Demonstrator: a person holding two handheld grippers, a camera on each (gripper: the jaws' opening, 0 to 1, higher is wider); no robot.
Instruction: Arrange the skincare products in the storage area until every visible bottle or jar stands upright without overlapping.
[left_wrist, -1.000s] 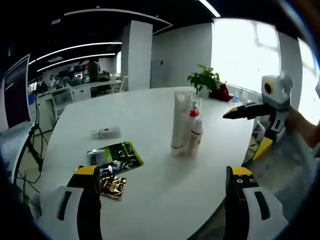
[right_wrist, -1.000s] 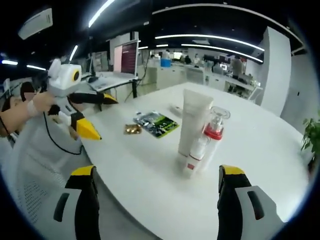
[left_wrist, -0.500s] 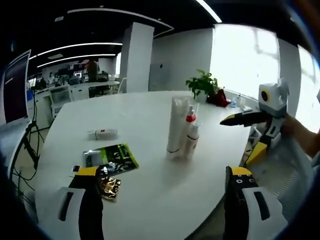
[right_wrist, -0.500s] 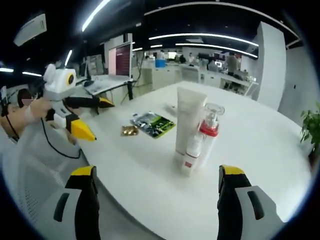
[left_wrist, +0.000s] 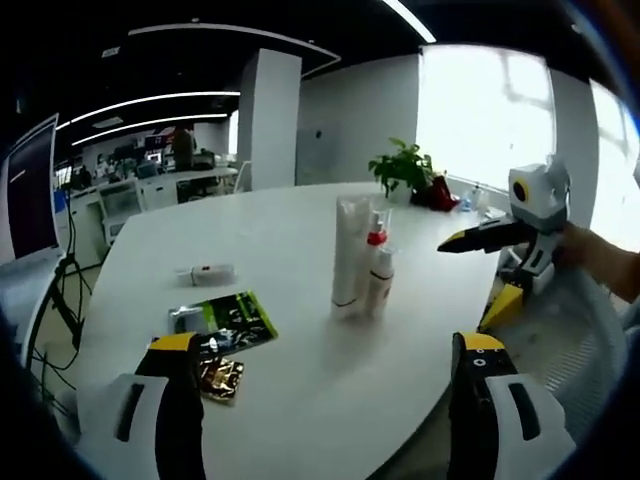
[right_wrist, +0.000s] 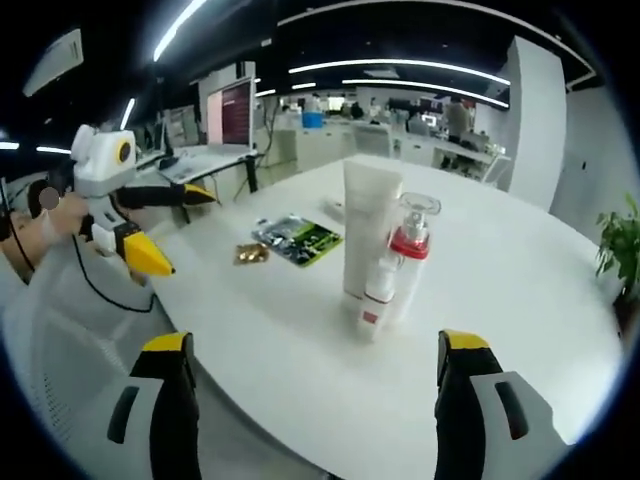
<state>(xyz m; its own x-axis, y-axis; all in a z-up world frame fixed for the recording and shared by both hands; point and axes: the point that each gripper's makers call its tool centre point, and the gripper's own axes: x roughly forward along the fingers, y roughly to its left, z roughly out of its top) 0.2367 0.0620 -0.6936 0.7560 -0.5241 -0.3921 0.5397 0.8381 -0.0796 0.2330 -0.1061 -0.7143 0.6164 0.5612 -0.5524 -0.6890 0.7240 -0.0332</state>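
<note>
Products stand upright, clustered mid-table (left_wrist: 300, 400): tall white tube (left_wrist: 347, 255), red-collared pump bottle (right_wrist: 409, 252), small white bottle (right_wrist: 372, 300), touching or nearly so. Cluster well ahead of both grippers, between each pair of jaws in view. Small bottle (left_wrist: 205, 272) lies flat far left, apart; green sachet (left_wrist: 228, 318) and gold packet (left_wrist: 220, 377) nearer left gripper (left_wrist: 320, 352). Left jaws wide, empty. Right gripper (right_wrist: 312, 350) jaws wide, empty. Both held off table edge, hands gripping handles, level.

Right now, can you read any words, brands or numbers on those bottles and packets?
None legible.
Tube: no print readable.
Small bottle: red label patch, text too small.
Pump bottle: no text made out.
Green packet: print too blurred.
Gold packet: nothing legible.
Lying bottle: red mark, unreadable.
</note>
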